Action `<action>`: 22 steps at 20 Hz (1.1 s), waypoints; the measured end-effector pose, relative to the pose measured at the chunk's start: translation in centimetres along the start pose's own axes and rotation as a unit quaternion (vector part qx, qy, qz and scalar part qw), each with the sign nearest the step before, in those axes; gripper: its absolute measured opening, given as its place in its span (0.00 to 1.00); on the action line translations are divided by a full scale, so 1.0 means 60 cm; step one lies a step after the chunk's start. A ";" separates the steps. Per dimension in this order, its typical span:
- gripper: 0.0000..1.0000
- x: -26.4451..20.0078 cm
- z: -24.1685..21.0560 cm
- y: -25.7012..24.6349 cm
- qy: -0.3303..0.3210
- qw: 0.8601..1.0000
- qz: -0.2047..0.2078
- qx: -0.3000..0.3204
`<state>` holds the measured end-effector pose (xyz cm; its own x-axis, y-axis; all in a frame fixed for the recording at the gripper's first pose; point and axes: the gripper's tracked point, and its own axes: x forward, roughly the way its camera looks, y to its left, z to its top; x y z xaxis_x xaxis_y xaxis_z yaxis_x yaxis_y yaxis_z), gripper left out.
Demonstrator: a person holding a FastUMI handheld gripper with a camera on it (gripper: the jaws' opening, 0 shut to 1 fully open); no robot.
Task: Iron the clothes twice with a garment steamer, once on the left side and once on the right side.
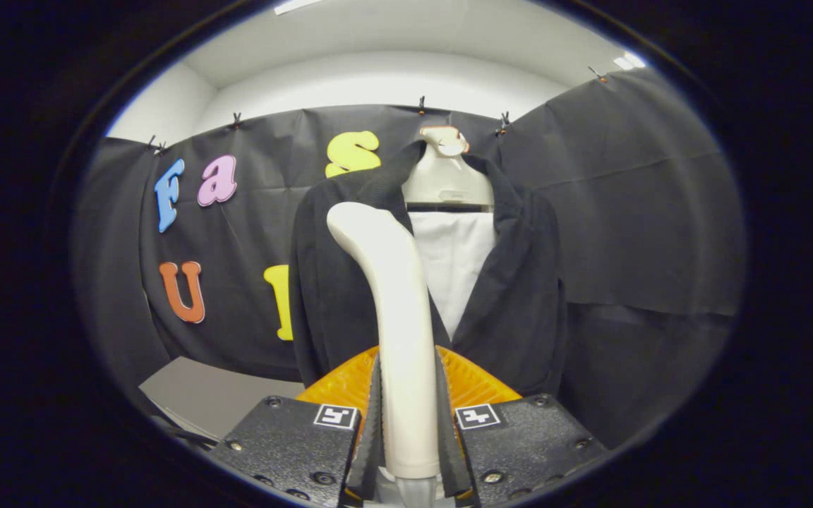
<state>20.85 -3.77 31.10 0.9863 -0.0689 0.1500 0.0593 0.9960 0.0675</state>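
While the jaws of the gripper (406, 423) are clenching on it from both sides, the garment steamer (396, 317) is standing upright between them, its pale cream handle rising smooth and glossy from the grip. That handle is running straight up as a slim column, then bending over to the left near its top and ending in a rounded, blunt head at about the height of the coat's chest. Below the pinch point, a grey neck is showing at the steamer's near end. Both fingers (371, 416) are pressing flat against the handle's sides, with no gap to see between pad and plastic. Just beyond the fingers, a ribbed orange part (477, 384) is fanning out to either side of the handle. Farther off, a dark coat (519, 296) is hanging open-fronted on a pale hanger form (447, 180) against the black cloth wall (646, 212), its collar turning up around the form's neck and a white panel (456, 261) showing between its lapels. The steamer's head is overlapping the coat's left side in the picture; whether it is touching the fabric cannot be told. To the near left, a grey worktop (202, 391) is lying below the cloth wall.
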 end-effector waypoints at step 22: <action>0.37 -0.015 -0.162 -0.041 0.073 0.997 -0.026 -0.022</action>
<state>21.34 -5.61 21.19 0.9934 -0.1150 0.0024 0.1149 0.9930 0.0272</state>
